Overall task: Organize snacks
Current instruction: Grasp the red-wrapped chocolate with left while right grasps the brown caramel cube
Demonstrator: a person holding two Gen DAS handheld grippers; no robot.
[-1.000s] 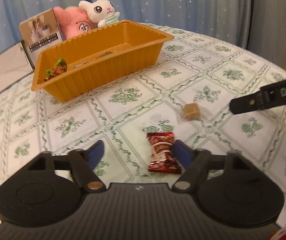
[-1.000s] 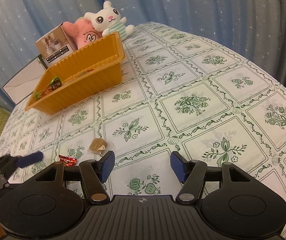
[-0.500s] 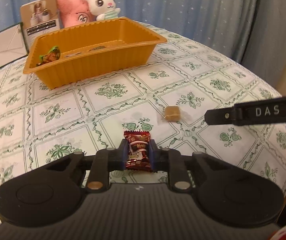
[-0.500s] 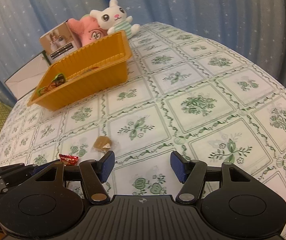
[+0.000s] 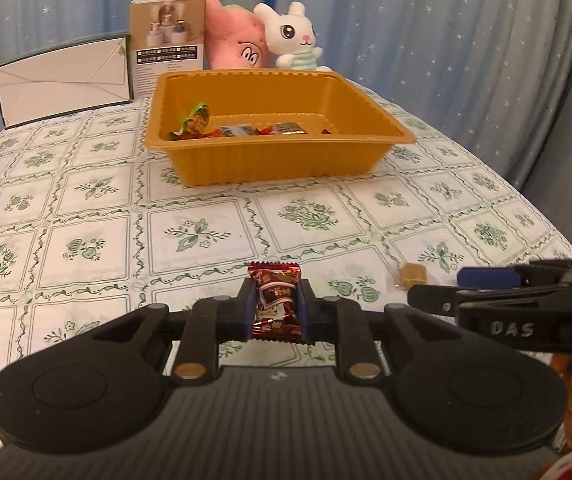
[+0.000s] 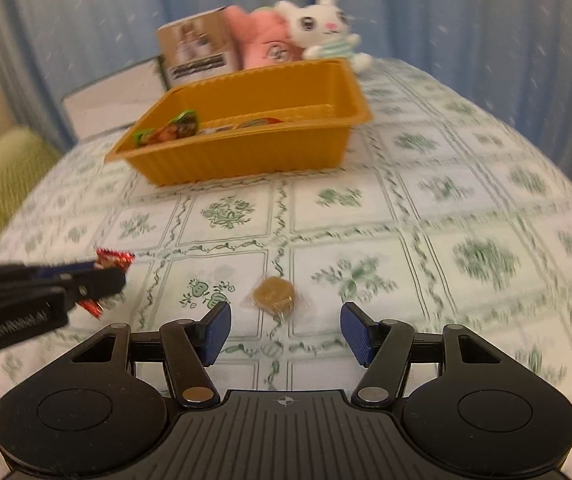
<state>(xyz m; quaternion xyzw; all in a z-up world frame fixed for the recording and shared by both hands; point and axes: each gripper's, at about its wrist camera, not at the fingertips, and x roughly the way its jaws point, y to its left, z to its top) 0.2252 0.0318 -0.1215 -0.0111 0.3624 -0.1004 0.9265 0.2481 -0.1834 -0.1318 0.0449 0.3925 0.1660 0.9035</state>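
Setting: blue star-dotted curtains are hanging behind a table that is wearing a white cloth with green floral squares.
Left gripper: its blue pads are pinching a red wrapped candy by the sides, the packet standing upright between them above the cloth.
Right gripper: its jaws are standing spread with nothing between the pads; a brown candy in clear wrap is lying on the cloth just ahead of them.
Orange tray: it is sitting further back on the table, well apart from both grippers, with several wrapped snacks lying inside.
Behind the tray: a pink plush, a white bunny plush and a printed box are standing side by side.
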